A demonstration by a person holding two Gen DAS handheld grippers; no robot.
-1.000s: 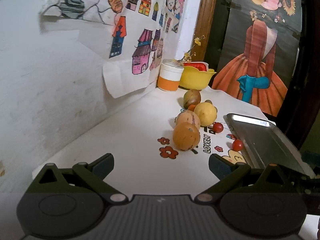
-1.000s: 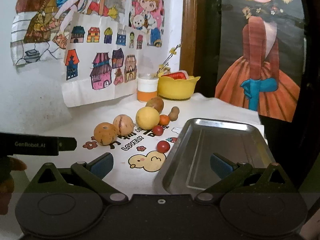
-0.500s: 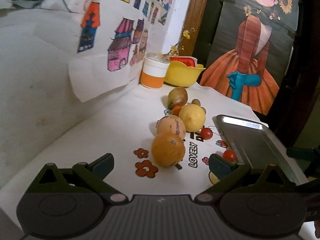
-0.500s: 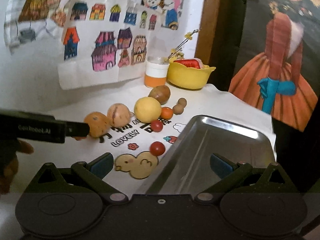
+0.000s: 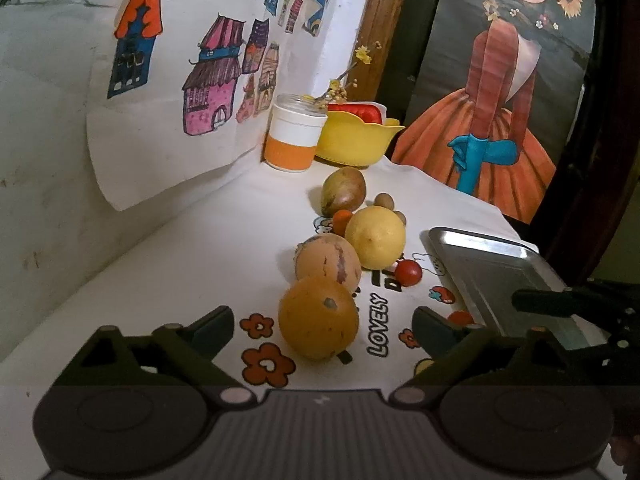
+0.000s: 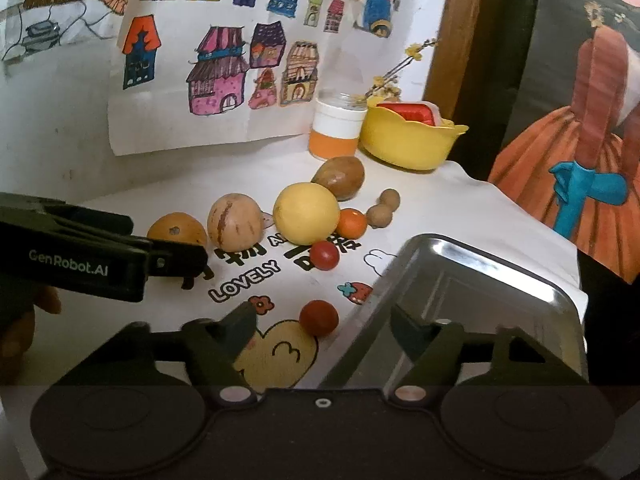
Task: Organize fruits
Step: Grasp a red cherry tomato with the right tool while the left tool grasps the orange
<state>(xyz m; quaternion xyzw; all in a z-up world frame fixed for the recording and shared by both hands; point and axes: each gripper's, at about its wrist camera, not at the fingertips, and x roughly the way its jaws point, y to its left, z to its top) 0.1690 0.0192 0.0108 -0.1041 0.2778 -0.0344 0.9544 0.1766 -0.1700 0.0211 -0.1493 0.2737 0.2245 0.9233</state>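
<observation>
Left hand-held gripper (image 5: pixel 322 326): fingers spread wide, low over the table, with the orange fruit (image 5: pixel 318 317) sitting between them, no contact showing.
Right hand-held gripper (image 6: pixel 322 326): jaws spread too, nothing held; one fingertip by the duck print, the other over the steel tray (image 6: pixel 480 292), a small red tomato (image 6: pixel 319 317) just ahead.
Fruit line: from the orange fruit back toward the wall corner — a tan streaked fruit (image 5: pixel 329 262) touching it, then a yellow lemon (image 5: pixel 375 237), a small orange one (image 5: pixel 342 218), a brown-green fruit (image 5: pixel 344 191), and two little brown round ones (image 6: pixel 384 208).
Second tomato (image 6: pixel 325 255): on the cloth between the lemon and the tray.
Tray: empty, along the table's right edge.
Back corner: a white-and-orange jar (image 5: pixel 294 136) beside a yellow bowl (image 5: pixel 356 140).
</observation>
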